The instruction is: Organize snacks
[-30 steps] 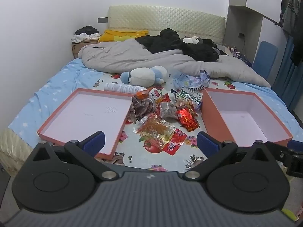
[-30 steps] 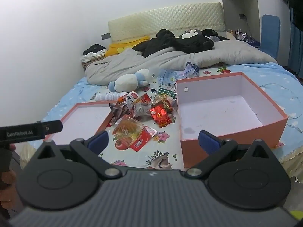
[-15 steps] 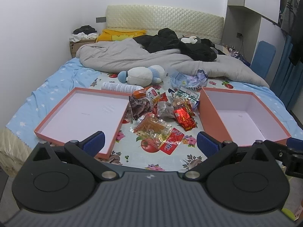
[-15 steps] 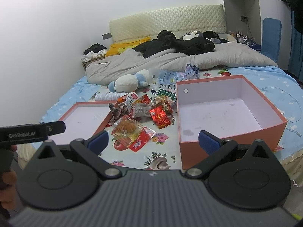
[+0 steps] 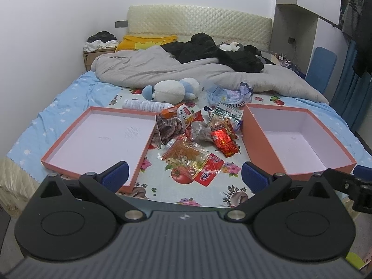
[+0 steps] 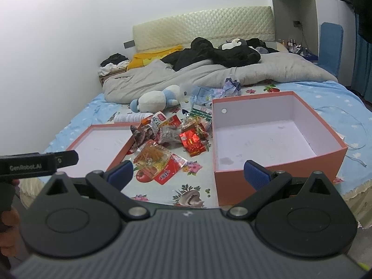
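Both cameras looked from the foot of the bed (image 5: 69,107) toward the headboard (image 6: 202,25), slightly downward, from behind their own hand-held grippers. The left view stood further left, the right view further right and nearer the deep box (image 6: 274,137). Both shared the snack pile (image 5: 200,137), the shallow lid (image 5: 102,137) and the box.

The left gripper (image 5: 184,175) was held level with its jaws spread wide and nothing between them. The right gripper (image 6: 188,173) matched it, jaws wide apart and empty. In the right wrist view, a hand (image 6: 8,218) gripped the left tool's handle at the lower left edge.
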### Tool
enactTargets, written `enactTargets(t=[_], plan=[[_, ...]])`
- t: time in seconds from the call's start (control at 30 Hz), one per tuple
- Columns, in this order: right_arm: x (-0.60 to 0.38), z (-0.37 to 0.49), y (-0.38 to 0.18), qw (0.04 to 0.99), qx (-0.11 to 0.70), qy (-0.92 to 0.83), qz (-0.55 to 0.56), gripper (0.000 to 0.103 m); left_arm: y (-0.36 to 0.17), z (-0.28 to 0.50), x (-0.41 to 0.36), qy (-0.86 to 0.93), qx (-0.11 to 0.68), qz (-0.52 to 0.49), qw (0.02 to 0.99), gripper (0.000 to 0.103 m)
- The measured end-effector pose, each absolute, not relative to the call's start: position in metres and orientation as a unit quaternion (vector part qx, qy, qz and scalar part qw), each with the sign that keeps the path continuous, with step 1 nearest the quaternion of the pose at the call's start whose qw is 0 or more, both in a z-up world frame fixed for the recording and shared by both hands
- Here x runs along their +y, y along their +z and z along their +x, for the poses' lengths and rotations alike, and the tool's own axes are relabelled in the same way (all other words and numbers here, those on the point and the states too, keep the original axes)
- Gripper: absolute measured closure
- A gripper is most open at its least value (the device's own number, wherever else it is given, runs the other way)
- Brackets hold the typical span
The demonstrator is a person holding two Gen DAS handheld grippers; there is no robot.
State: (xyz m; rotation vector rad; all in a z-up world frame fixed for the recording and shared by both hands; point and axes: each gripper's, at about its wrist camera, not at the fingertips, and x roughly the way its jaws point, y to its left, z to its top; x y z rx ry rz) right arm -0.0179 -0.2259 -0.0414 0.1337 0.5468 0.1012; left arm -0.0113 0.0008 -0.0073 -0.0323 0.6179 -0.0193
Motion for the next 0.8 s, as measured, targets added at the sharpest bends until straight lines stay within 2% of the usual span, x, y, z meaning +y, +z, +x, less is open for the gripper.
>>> enactTargets(t=[0.8], plan=[[-0.216,-0.020,-0.045,0.962,0.261,0.054,0.065,0.000,-0.018,-0.005,0.006,-0.013,0.319,-0.035,0.947,0.000]])
